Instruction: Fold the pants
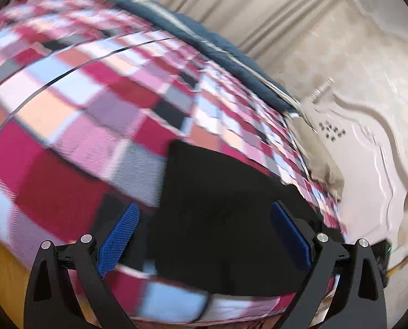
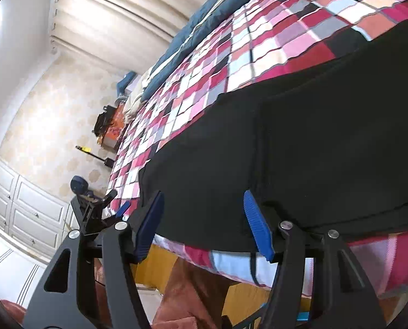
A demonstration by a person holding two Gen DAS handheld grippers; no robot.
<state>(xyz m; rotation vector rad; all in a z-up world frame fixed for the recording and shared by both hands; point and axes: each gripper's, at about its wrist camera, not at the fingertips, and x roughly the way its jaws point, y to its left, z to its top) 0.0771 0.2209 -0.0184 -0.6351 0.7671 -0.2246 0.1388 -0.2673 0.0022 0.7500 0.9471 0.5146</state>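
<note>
Nearest the lens, right gripper [image 2: 204, 226]: jaws parted with a clear gap, blue pads [image 2: 258, 227] on either side of the near edge of the pants [image 2: 300, 137], neither pad pressing the cloth; released, holding nothing.

Nearest the lens, left gripper [image 1: 204, 240]: jaws spread wide, blue pads [image 1: 119, 242] well apart, black cloth showing between and beyond them but not pinched; released.

Pants: black, lying flat on the checked bedspread [image 2: 258, 44] close to the bed's near edge; in the right wrist view a step in the cloth suggests one layer laid over another, so they look already folded at least once, though how many times I cannot tell.

Pants in the left view [image 1: 217, 205]: a dark block with a fairly straight far edge and a square corner; the view is smeared, so detail is poor.

Step in hand: judged as the pause between folds, both claws let go and hanging just over the near hem.

Next move calls for: each gripper to settle on an edge or corner, close on all layers together, then carry that edge across to the far side without dragging the lower layer.

Risk: black on black hides the layer edges, so a pinch may catch only the top layer.

Bed edge: yellow wooden frame [image 2: 160, 266] just below the bedspread's overhang.

Farther back: a dark blue quilt [image 2: 193, 30] along the far side of the bed.

Farthest: pale curtains [image 2: 116, 8] and white cupboard doors [image 2: 25, 205] against the wall.
</note>
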